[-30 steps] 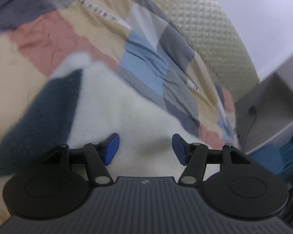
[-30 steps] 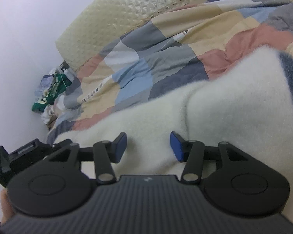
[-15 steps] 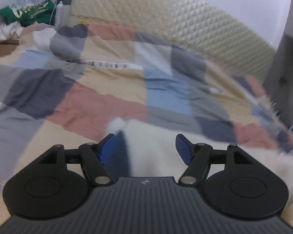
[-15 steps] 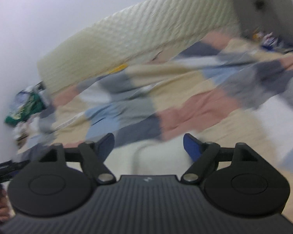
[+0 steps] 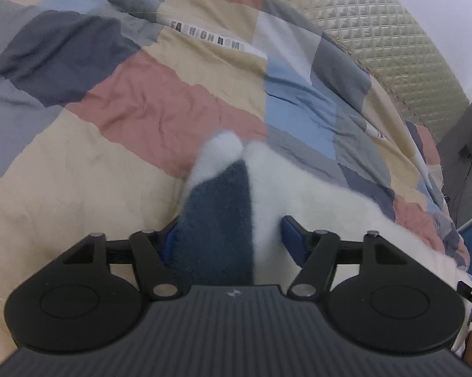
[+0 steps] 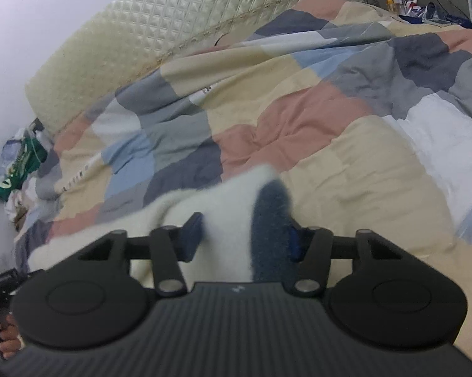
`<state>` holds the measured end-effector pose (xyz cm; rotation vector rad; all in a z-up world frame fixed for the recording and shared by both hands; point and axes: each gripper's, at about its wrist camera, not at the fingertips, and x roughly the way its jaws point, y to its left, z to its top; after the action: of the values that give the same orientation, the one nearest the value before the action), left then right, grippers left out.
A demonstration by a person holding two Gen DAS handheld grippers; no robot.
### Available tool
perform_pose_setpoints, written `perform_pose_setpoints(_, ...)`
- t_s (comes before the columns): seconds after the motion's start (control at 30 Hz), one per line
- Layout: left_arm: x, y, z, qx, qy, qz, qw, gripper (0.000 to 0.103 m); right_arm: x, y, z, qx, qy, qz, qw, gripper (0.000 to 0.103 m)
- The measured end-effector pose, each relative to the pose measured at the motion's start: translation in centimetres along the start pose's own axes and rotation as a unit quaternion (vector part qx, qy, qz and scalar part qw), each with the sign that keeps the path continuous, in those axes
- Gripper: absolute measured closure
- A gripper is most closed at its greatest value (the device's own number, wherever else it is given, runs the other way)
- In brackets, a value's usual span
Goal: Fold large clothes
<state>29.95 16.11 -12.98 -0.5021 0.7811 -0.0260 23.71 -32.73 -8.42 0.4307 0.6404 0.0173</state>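
Note:
A fluffy white garment with a dark navy band lies on the patchwork bed. In the left wrist view its corner sits between the blue pads of my left gripper, whose jaws stand wide around the bunched fabric. In the right wrist view the same garment fills the gap of my right gripper, white on the left, navy on the right. The fabric hides part of each pad, so whether the pads press on it cannot be judged.
A patchwork duvet in pink, cream, blue and grey covers the bed. A quilted cream headboard runs behind it. A pile of clothes lies at the far left. A grey cabinet stands right of the bed.
Both grippers swung up over the bed and came back down at the garment. The white and navy corner now sits between each pair of pads, where half a second ago the gaps were nearly empty.

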Motion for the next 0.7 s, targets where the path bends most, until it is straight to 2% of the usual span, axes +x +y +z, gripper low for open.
perform_pose_setpoints(0.07, -0.1, -0.1, 0.1, 0.002, 0.002, -0.011, 0.9999, 0.065, 0.0, 0.3, 0.1, -0.016, 0.000, 0.002, 1.000, 0.065)
perform_pose_setpoints(0.13, -1.0, -0.1, 0.4, -0.005, -0.006, -0.019, 0.9998, 0.082, -0.5, 0.5, 0.3, -0.023, -0.002, 0.006, 1.000, 0.075)
perform_pose_setpoints(0.17, -1.6, 0.0, 0.6, -0.008, -0.013, -0.026, 0.9995, 0.084, -0.8, 0.6, 0.5, -0.026, -0.006, 0.007, 1.000, 0.078)
perform_pose_setpoints(0.3, -4.7, -0.1, 1.5, -0.025, -0.061, -0.080, 0.9946, 0.086, -2.6, 0.4, 1.4, -0.010, -0.038, 0.015, 0.999, 0.081)
perform_pose_setpoints(0.4, -5.7, 0.2, 2.0, -0.047, -0.081, -0.099, 0.9907, 0.086, -3.4, 0.0, 2.0, -0.003, -0.063, 0.013, 0.998, 0.082)
perform_pose_setpoints(0.47, -5.3, 0.2, 2.0, -0.040, -0.084, -0.089, 0.9917, 0.086, -3.1, -0.7, 2.2, 0.011, -0.063, 0.006, 0.998, 0.082)
perform_pose_setpoints(0.53, -4.0, 0.0, 1.8, -0.025, -0.070, -0.062, 0.9952, 0.086, -1.9, -1.4, 1.8, 0.017, -0.050, -0.007, 0.999, 0.082)
perform_pose_setpoints(0.63, -1.7, 0.2, 1.1, -0.008, -0.048, -0.017, 0.9986, 0.086, 0.3, -1.5, 0.5, -0.006, -0.030, -0.032, 0.999, 0.081)
perform_pose_setpoints(0.7, -0.6, 0.8, 0.8, -0.013, -0.032, -0.008, 0.9994, 0.086, 1.2, -1.6, -0.1, -0.015, -0.031, -0.036, 0.999, 0.081)
